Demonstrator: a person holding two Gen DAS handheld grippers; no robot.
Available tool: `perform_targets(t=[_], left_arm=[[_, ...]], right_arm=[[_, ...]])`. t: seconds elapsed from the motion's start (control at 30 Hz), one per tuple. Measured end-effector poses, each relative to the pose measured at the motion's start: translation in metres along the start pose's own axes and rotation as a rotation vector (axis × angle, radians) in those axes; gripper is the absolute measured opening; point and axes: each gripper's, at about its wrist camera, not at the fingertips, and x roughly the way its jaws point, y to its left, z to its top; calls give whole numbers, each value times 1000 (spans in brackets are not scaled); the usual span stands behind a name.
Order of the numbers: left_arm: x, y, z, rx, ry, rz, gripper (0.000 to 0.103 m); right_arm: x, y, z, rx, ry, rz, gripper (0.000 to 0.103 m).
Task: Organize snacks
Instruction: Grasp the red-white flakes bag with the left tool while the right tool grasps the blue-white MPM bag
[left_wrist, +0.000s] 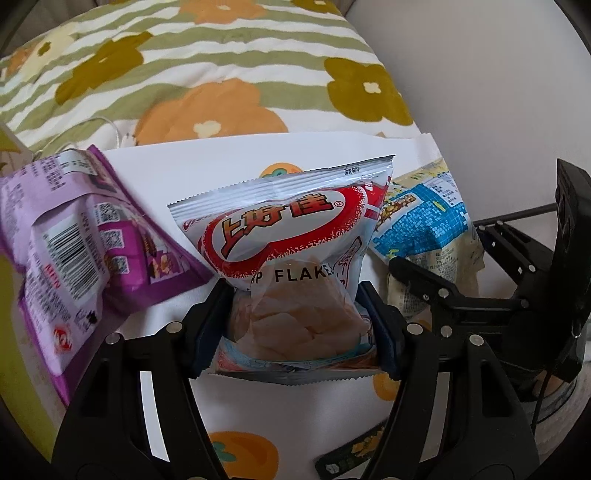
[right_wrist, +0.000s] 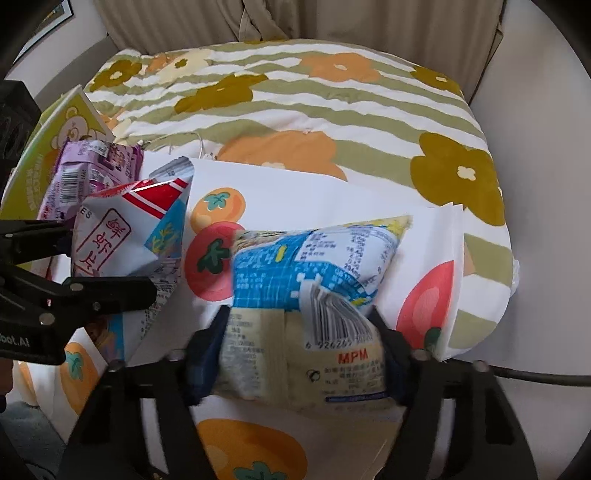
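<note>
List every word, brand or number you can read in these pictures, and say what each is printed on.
"上好佳" and "FLAKE": white and red snack bag.
"鲜虾片": the same bag's side, right wrist view.
"MPM": blue and yellow snack bag.
"bot.AI": left hand-held gripper.
Purple snack bag: print too small to read.

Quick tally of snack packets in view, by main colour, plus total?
Purple packet: 1
White-and-red shrimp flakes bag, gripped by the left gripper: 1
Blue-and-cream packet, gripped by the right gripper: 1
Dark packet, only partly visible at the bottom edge: 1
Total: 4
</note>
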Motion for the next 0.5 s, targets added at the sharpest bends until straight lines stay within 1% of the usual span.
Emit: perform_targets(t=[0.07,0.23,0.37,0.5], left_arm=[[-7,-4,-5,4,-16,1,65],[-35,-15,-21,24,-78,1,65],[-69,-25,-38,43,-148,0,65],[-112,-32,-59,65,-232,10,65]], right_arm=[[-5,2,-1,7,-13,-9,55],[-35,7,-12,30,-72,-10,55],[-70,15,-25,52,-119,-23,55],[-108,25,-34,76,-166,-22,55]])
